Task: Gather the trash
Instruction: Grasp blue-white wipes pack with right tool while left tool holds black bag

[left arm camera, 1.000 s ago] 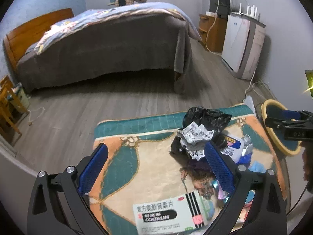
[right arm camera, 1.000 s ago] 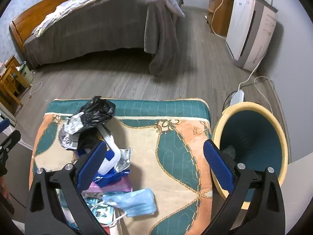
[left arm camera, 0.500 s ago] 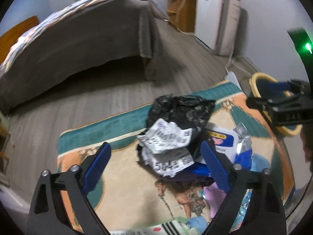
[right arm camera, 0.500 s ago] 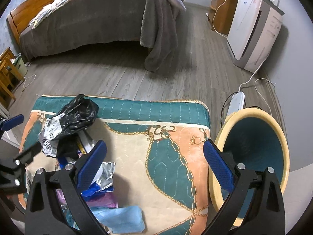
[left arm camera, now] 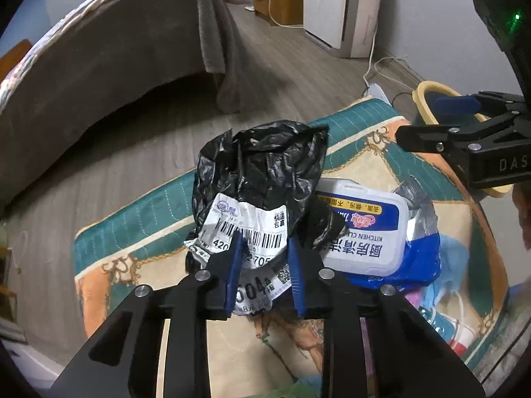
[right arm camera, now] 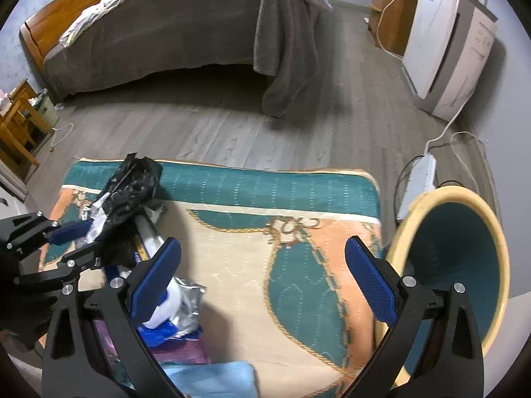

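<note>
Trash, a crumpled black bag (left arm camera: 265, 172) with paper labels atop the pile on the patterned quilt (right arm camera: 282, 265), now sits pinched in my left gripper (left arm camera: 264, 258), whose jaws have just been closing on it, while my right gripper (right arm camera: 262, 278) hangs apart near the bin (right arm camera: 464, 265), so I judge lifting comes next.

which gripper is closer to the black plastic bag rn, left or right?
Left. The left gripper has just closed on the black plastic bag at its crumpled label. The right gripper hangs open over the patterned mat, off to the bag's right, near the bin.
</note>
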A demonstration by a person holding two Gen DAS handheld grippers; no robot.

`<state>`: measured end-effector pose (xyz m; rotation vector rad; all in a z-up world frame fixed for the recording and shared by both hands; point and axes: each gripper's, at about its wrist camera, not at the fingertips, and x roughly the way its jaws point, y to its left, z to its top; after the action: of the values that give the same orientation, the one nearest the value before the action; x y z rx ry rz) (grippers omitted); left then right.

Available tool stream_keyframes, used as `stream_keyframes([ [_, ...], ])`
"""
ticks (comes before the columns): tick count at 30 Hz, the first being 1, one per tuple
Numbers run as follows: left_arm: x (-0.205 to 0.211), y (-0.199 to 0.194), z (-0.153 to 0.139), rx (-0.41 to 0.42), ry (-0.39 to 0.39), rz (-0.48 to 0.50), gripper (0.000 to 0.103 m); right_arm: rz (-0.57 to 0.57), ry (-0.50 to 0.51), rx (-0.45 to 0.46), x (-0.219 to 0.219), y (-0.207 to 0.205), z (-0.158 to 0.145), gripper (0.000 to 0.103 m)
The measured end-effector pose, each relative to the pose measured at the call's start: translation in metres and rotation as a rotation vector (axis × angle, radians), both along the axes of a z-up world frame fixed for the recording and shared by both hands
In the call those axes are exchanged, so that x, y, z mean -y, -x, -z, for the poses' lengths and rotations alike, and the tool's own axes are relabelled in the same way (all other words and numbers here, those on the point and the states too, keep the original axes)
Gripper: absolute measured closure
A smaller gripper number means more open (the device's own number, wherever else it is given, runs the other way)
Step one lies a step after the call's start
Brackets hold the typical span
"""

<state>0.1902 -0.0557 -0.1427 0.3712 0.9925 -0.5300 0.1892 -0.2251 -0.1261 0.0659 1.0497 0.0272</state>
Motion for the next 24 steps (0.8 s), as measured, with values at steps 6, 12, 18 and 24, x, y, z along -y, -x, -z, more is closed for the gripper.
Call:
stream_keyframes([
  [6,-0.017,0.000,-0.011,0.021,0.006,-0.045,0.086,-0.113,-0.077,-0.028,-0.027,0.000,0.009,0.006],
  [12,-0.041,0.000,-0.023,0.024,0.049,-0.123,0.086,-0.247,-0.058,-0.098,-0.061,0.005,0.029,0.006],
  [18,-0.047,0.007,-0.027,0.028,0.044,-0.135,0.086,-0.310,0.016,-0.136,-0.078,0.014,0.039,0.030],
  [24,-0.045,0.017,-0.035,0.050,0.045,-0.141,0.086,-0.268,0.018,-0.157,-0.065,0.023,0.035,0.103],
])
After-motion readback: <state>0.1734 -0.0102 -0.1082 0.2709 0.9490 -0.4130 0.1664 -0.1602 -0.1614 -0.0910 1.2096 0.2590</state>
